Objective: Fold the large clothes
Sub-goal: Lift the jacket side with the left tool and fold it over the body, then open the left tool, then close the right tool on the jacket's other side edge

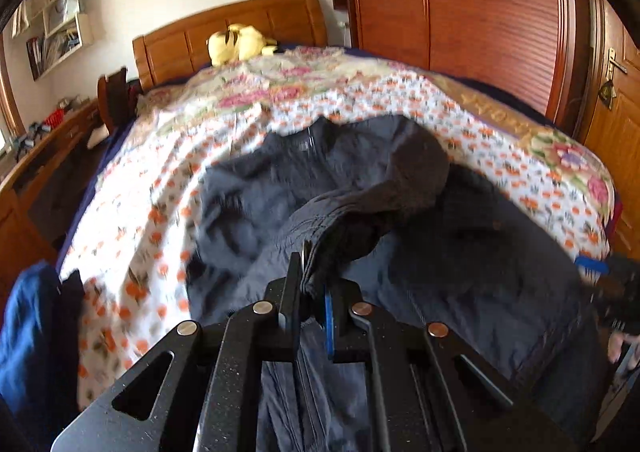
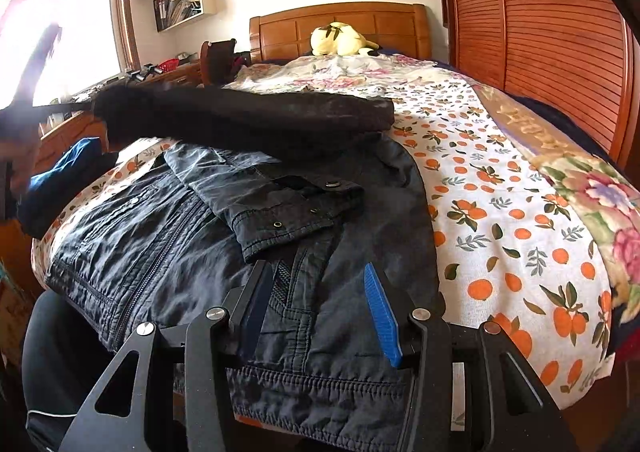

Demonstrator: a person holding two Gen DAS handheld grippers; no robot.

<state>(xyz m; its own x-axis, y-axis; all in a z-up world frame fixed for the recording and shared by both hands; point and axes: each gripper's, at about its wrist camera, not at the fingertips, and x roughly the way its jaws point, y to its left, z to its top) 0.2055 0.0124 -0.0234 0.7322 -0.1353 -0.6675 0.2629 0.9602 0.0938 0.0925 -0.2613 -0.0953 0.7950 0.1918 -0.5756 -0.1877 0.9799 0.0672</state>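
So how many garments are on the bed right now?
2. The dark grey zip-front jacket lies spread on the orange-print bedspread; a bunched blue garment sits at the bed's left edge. Others may be hidden.

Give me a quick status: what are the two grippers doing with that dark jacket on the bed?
Left gripper shut on jacket fabric, lifting it. Right gripper open, low over jacket hem. Jacket spread on floral bedspread. Blue garment lies beside it.

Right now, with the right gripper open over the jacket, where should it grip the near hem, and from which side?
Grip the stitched hem band of the jacket, coming in low from the foot of the bed. That edge hangs over the mattress, so a finger can slip beneath. The right gripper already straddles it, while the left gripper pinches a sleeve cuff.
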